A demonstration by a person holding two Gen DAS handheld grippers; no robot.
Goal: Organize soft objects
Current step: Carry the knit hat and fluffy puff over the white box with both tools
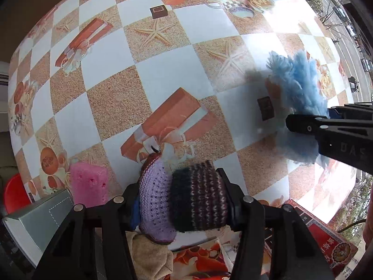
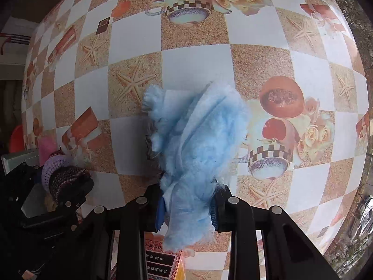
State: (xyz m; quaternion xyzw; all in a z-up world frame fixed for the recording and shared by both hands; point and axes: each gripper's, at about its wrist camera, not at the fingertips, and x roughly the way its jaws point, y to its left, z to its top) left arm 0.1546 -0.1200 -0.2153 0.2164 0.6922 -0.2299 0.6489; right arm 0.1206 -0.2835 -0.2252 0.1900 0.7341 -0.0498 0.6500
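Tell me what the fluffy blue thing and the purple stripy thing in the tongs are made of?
The fluffy light-blue cloth in the right tongs looks like soft synthetic fleece or microfibre: matte, with frayed, hairy edges. The purple and dark striped knitted piece in the left tongs looks like yarn, maybe wool or acrylic: you can see rows of looped stitches.
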